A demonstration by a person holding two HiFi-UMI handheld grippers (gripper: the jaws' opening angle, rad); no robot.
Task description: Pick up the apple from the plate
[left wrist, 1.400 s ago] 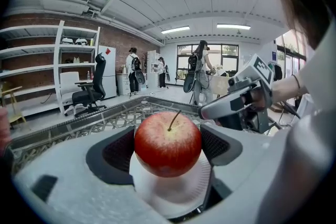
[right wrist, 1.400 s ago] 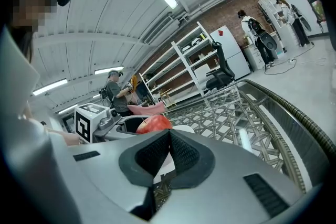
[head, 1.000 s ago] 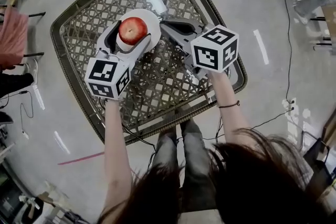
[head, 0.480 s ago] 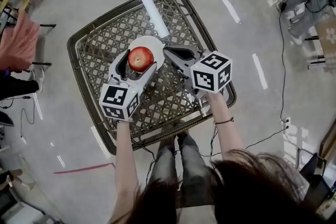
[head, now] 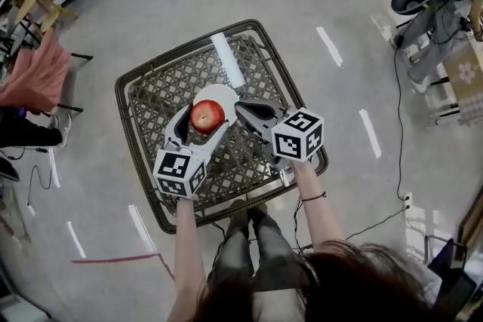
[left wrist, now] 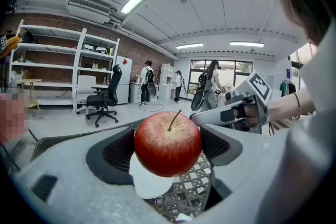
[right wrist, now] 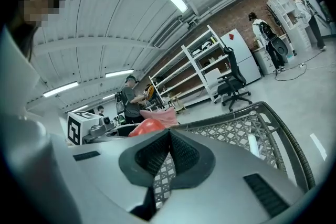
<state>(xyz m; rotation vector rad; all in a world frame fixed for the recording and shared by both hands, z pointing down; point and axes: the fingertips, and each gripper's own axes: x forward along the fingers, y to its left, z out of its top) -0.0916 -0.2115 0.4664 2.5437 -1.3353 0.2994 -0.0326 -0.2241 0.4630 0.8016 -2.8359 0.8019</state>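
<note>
Over the plate (head: 220, 93) | your left gripper (head: 204, 119) clamps the apple (head: 207, 115) at its widest | right gripper (head: 246, 108) jaws together, empty, just right | raise it straight, no tilt

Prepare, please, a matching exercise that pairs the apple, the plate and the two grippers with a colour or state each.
1. apple
2. plate
3. left gripper
4. right gripper

A. jaws together, nothing between them
B. red
C. white
D. clamped on the apple

Pairs: 1-B, 2-C, 3-D, 4-A.
</note>
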